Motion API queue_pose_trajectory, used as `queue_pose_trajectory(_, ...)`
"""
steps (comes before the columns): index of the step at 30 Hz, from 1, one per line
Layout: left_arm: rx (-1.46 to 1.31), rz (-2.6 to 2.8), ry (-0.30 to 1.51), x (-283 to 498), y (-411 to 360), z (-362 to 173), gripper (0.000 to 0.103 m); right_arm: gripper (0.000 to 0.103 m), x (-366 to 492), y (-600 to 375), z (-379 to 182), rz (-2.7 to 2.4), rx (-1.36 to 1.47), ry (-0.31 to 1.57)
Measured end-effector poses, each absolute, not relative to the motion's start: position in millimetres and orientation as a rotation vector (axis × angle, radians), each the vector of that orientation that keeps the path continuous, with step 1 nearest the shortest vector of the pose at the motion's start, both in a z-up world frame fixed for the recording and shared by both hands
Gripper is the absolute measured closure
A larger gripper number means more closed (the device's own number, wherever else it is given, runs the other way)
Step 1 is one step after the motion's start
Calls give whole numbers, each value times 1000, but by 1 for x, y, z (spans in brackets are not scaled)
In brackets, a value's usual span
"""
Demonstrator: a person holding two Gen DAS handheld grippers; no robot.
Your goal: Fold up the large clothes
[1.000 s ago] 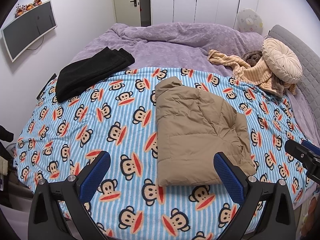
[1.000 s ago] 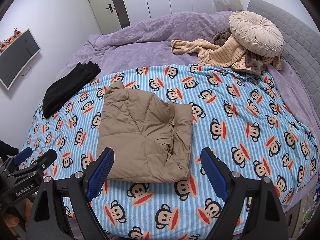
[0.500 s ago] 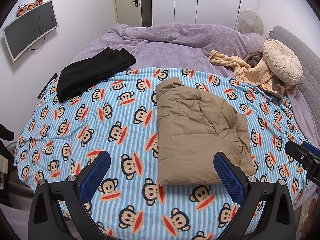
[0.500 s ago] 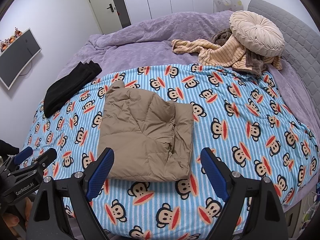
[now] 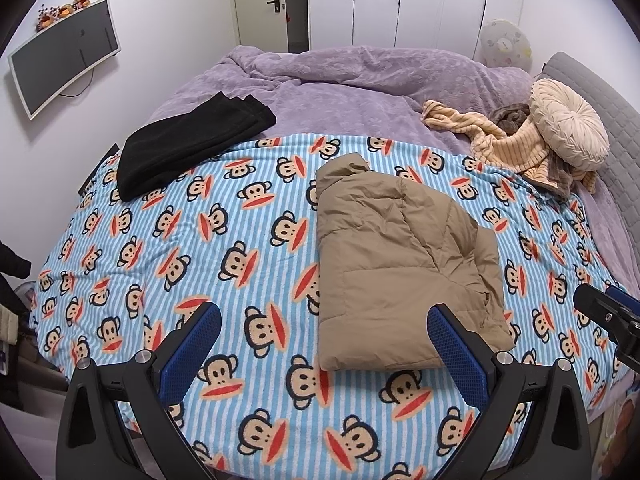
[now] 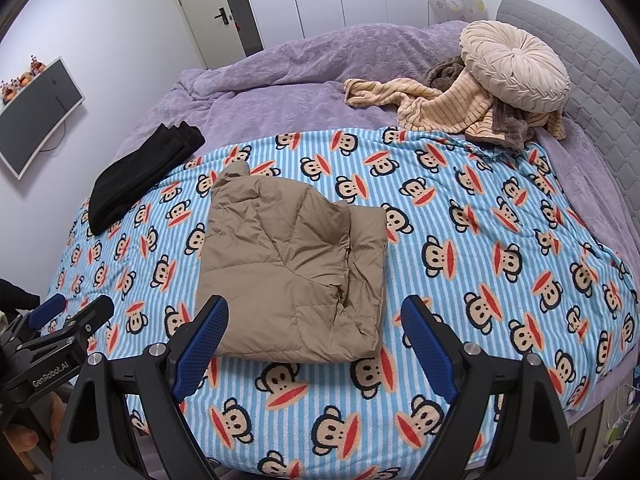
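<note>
Bedroom walls and white wardrobe doors [image 5: 400,4] close off the far side, and I am looking down over a bed [image 5: 360,92] covered near me by a blue striped blanket [image 5: 224,216] printed with monkey faces. On it lies the tan jacket [image 5: 396,264], folded into a rough rectangle, right of centre in my left view and left of centre in my right view [image 6: 288,272]. My left gripper [image 5: 324,348] hangs above the near edge with its blue pads spread wide, holding nothing; my right gripper [image 6: 316,340] is likewise wide apart and empty. Folded black clothes [image 5: 188,144] rest at the far left, half on the purple duvet. A cream striped garment [image 6: 436,104] and a round cushion [image 6: 516,68] sit far right by the grey headboard [image 6: 592,76].
</note>
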State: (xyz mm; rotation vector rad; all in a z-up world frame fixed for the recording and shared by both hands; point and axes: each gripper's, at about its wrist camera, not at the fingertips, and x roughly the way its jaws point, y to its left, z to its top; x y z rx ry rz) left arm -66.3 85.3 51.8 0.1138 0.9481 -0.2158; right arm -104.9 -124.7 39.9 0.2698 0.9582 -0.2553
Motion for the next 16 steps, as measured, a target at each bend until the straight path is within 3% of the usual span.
queue_pose_trajectory(16, 111, -227, 935, -72, 77, 53, 0, 13, -106, -127, 38, -255, 271, 958)
